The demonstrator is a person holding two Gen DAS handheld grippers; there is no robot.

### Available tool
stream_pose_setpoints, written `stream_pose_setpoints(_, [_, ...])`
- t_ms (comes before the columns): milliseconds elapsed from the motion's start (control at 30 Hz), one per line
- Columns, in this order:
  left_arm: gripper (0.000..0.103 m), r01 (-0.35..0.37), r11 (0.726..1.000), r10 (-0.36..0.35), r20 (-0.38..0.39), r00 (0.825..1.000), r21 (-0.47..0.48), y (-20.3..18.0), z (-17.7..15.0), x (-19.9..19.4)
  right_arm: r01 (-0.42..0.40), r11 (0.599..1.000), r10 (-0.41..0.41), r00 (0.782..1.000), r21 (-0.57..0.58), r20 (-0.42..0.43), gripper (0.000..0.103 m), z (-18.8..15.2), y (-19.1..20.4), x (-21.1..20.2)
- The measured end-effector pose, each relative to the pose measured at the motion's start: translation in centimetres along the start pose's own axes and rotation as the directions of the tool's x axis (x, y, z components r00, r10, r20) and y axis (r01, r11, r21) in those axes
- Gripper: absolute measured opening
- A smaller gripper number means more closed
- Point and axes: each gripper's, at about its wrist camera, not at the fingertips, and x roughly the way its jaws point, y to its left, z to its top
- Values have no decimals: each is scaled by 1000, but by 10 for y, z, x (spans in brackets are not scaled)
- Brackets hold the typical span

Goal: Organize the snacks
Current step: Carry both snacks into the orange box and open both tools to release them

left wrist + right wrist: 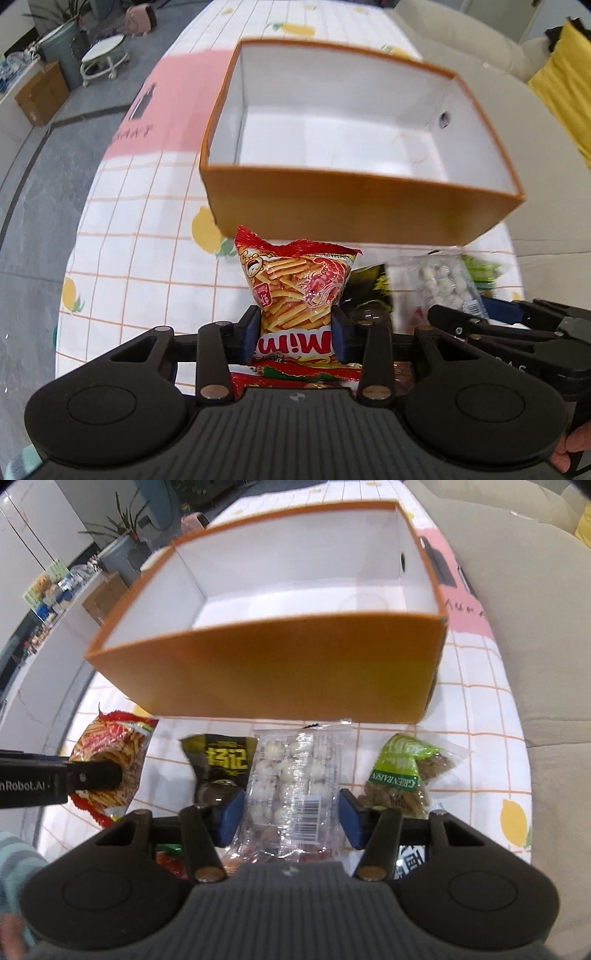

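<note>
An empty orange box [354, 206] with white inside stands on the table, also in the right wrist view [280, 672]. My left gripper [297, 328] is shut on a red Mimi shrimp-stick bag [295, 288], held in front of the box; the bag also shows in the right wrist view [110, 760]. My right gripper [291, 812] is shut on a clear packet of white candies [295, 779], also seen in the left wrist view [443, 284]. A black-and-yellow bag [221, 764] and a green raisin bag [402, 775] lie on the table.
The table has a white grid cloth with lemons [147, 236] and a pink patch [177, 107]. A beige sofa [535, 627] runs along the right. More red packets [170, 860] lie under the right gripper. A stool [103, 55] and a bin stand on the floor to the left.
</note>
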Motion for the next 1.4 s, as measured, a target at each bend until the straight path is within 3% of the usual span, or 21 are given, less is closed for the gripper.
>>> stream_pose_setpoints(233, [43, 40, 997, -44, 65, 997, 72, -9, 9, -46, -65, 998, 62, 994, 25, 92, 52, 7, 12, -56])
stream_pose_setpoints(533, [43, 60, 972, -83, 91, 992, 229, -12, 63, -64, -154, 988, 147, 976, 34, 158, 52, 64, 23, -98])
stream_pose_setpoints(833, [43, 64, 942, -82, 42, 996, 329, -6, 114, -8, -201, 974, 187, 974, 101, 132, 52, 129, 22, -41])
stream_pose_setpoints(1100, [43, -5, 882, 37, -59, 998, 471, -9, 134, 56, -126, 979, 133, 990, 158, -34, 52, 154, 18, 44])
stream_pose_setpoints(1400, [43, -30, 819, 123, -125, 984, 573, -26, 136, 101, -83, 975, 123, 974, 204, -192, 53, 162, 10, 95])
